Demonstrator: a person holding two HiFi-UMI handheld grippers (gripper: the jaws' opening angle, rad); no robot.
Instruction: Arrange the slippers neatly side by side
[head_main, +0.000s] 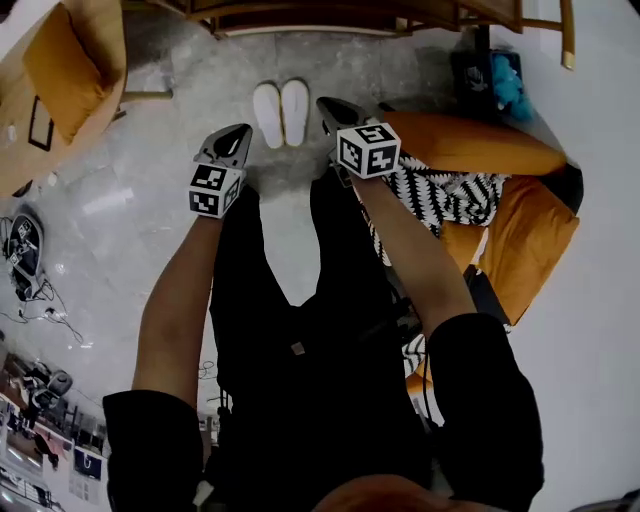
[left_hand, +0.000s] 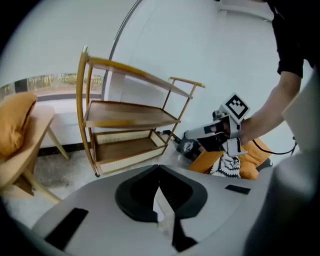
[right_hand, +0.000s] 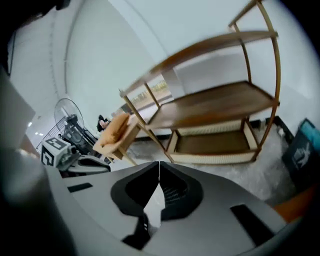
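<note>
Two white slippers lie side by side on the grey floor, toes pointing away, just in front of a wooden shelf unit. My left gripper hangs above the floor to the left of the pair, shut with nothing held. To the right of the pair, my right gripper is held up too, shut and empty. In the left gripper view the jaw tips meet, and in the right gripper view the tips meet as well. Neither gripper view shows the slippers.
A wooden shelf unit stands beyond the slippers. An orange cushioned chair sits at the left, an orange seat with a black-and-white patterned cloth at the right. Cables and a fan lie at the far left.
</note>
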